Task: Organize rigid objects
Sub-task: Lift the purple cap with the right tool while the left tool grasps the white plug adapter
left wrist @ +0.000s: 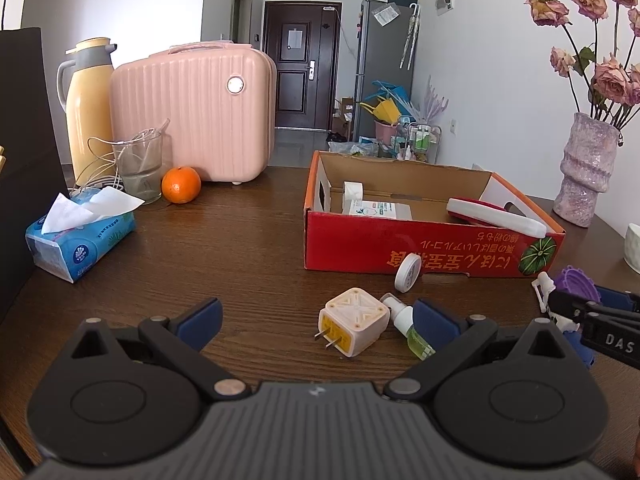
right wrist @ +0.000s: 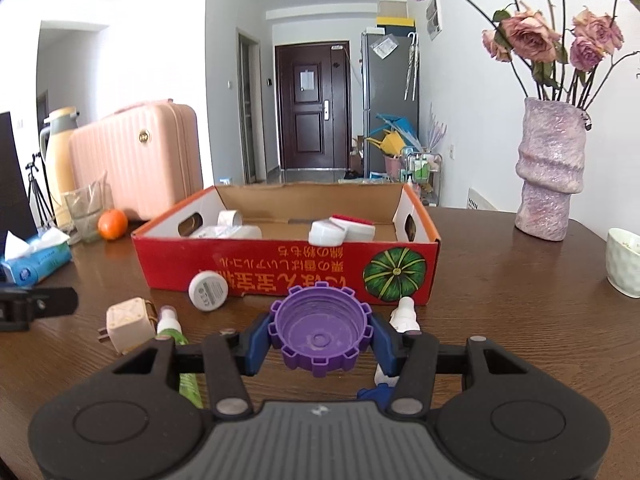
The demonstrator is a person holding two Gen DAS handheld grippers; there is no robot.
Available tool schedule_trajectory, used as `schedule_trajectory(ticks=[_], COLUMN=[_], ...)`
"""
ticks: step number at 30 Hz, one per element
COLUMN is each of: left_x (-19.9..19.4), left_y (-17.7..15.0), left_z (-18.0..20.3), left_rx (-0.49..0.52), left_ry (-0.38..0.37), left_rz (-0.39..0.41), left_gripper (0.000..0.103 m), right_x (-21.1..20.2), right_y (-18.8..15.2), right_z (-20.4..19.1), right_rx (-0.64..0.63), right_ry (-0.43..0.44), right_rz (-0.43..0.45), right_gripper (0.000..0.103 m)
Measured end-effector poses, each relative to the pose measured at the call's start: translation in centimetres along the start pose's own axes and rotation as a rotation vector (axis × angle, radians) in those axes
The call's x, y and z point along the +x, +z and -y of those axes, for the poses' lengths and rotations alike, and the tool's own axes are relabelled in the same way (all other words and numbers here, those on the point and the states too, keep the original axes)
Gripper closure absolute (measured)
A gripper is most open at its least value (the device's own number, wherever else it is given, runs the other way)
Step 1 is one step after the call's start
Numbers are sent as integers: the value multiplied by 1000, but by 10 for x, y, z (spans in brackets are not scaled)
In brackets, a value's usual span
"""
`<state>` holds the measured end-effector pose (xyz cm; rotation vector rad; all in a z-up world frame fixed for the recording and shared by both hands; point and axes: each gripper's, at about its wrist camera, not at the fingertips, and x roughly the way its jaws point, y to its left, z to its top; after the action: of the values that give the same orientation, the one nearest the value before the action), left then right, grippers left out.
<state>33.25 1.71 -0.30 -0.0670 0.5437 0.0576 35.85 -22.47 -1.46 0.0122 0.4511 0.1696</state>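
right wrist: right tongs (right wrist: 320,338) grip one purple cap (right wrist: 319,334); left tongs (left wrist: 318,320) open.

The left gripper (left wrist: 316,322) is wide open over the brown table (left wrist: 240,240). A plug (left wrist: 354,322) and a little green bottle (left wrist: 408,328) lie between its fingers. A white lid (left wrist: 408,272) leans on the red box (left wrist: 424,248). At the right, the right gripper (left wrist: 576,304) holds a purple cap (left wrist: 580,284)

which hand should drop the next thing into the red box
Right. The right gripper is already shut on the purple cap, facing the red box. The left gripper is open and empty, with the plug adapter on the table before it.
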Motion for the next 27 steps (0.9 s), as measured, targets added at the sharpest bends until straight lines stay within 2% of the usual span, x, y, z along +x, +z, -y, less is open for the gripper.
schedule_trajectory(ticks=[13,27], left_x=[24,62], left_y=[-6,-6], left_z=[5,7], left_rx=[67,105], left_ry=[3,-6], left_rz=[-62,-112], left_gripper=[0,0], right_x=[-22,-19], right_y=[-1,-4], right_z=[9,12], right_rx=[44,56], right_ry=[3,-21], right_rz=[43,25], right_gripper=[51,51])
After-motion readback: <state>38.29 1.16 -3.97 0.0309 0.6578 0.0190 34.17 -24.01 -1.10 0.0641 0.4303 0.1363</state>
